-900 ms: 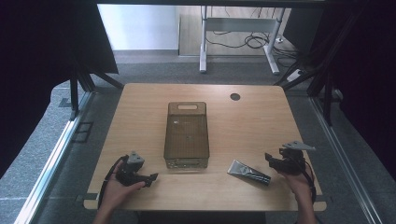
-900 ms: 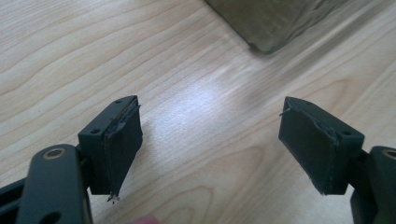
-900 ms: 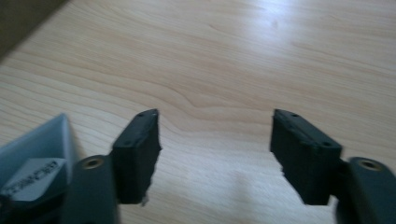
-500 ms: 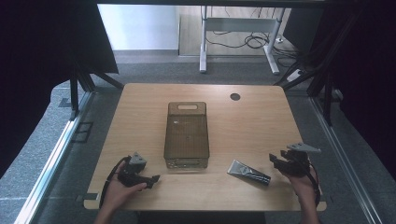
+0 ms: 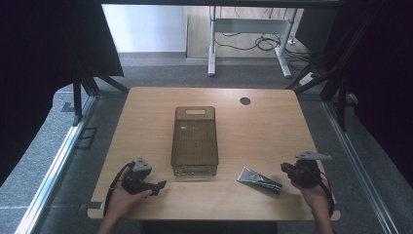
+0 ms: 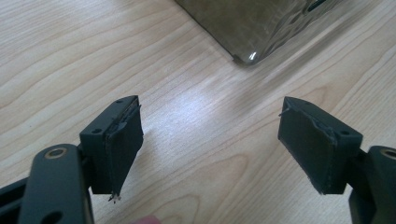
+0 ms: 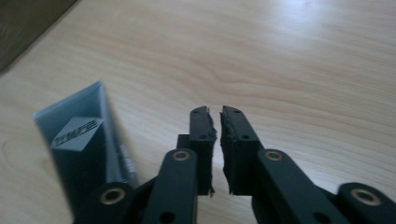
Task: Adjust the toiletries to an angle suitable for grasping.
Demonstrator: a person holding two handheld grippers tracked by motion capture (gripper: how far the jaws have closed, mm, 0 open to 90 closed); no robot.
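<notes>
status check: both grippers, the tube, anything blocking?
Left gripper open, empty, near the bin. Right gripper shut, empty, beside the tube, not touching. Tube flat on the table. Nothing in the way.

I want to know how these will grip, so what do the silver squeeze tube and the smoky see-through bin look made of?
Flat silver-grey squeeze tube with black cap: probably soft plastic or foil laminate, satin sheen, crimped flat end. Smoky brown rectangular bin: apparently hard translucent plastic, glossy; wood grain shows through, and its corner glints.
</notes>
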